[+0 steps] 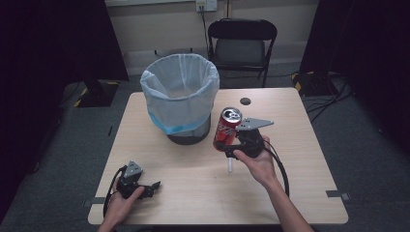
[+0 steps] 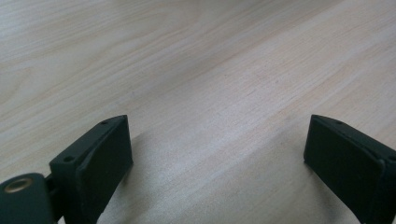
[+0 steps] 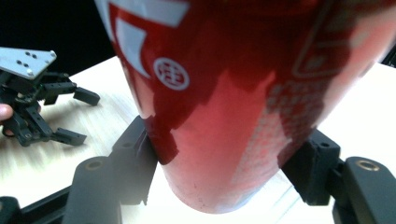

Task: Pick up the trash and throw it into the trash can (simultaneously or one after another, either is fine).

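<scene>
A red soda can with a silver top hangs upright above the table, just right of the bin, and my right gripper is shut on its lower part. In the right gripper view both black jaws of this gripper press on the sides of the can. At the table's front left corner my left gripper rests on the wood, open, with nothing between its jaws. The left gripper view shows that gripper with bare wood between its spread jaws. It also appears far off in the right gripper view.
A wire bin lined with a white bag stands at the back of the wooden table. A small white stick lies under the raised can. A dark round spot marks the tabletop behind it. A folding chair stands beyond the table.
</scene>
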`<state>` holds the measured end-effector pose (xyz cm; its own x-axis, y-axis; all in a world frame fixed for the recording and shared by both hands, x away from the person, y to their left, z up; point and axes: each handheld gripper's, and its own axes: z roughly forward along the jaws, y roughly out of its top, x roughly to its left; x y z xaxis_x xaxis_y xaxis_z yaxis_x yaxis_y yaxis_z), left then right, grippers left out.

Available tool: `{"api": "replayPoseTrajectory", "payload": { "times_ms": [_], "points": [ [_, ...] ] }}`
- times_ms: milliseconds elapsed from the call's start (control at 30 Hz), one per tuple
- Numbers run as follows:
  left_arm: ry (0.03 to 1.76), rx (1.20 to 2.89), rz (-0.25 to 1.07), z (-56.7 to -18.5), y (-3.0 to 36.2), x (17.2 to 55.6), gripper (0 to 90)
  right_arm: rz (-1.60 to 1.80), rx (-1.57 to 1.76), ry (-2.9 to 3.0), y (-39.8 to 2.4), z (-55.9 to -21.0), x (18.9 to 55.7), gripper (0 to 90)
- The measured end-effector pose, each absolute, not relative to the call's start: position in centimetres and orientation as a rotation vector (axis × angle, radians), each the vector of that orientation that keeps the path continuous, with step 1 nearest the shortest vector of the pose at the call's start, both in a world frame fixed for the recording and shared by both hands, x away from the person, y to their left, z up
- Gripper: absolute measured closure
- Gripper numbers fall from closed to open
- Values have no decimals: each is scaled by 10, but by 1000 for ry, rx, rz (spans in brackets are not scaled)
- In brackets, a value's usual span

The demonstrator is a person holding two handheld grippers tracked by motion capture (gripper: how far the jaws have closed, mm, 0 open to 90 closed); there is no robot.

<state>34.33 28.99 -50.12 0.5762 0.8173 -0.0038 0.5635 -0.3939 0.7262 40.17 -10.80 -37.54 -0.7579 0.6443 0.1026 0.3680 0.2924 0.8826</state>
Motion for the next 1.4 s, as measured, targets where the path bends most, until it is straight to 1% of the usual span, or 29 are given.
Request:
{"api": "replayPoseTrajectory", "payload": {
  "times_ms": [167, 433, 800, 967, 1400],
  "points": [
    [1097, 2109, 467, -501, 290, 343, 73, 1472, 912, 2283, -109, -370, 402, 341],
    [1096, 2109, 466, -501, 290, 343, 73, 1493, 905, 2256, -112, -350, 402, 341],
    [1096, 2109, 466, -501, 290, 343, 72, 1575, 879, 2171, -116, -306, 413, 341],
    [1096, 2109, 466, -501, 290, 343, 73, 1582, 859, 2160, -112, -292, 417, 342],
    [1096, 2109, 467, -501, 290, 343, 73, 1629, 828, 2131, -107, -268, 424, 342]
  ]
}}
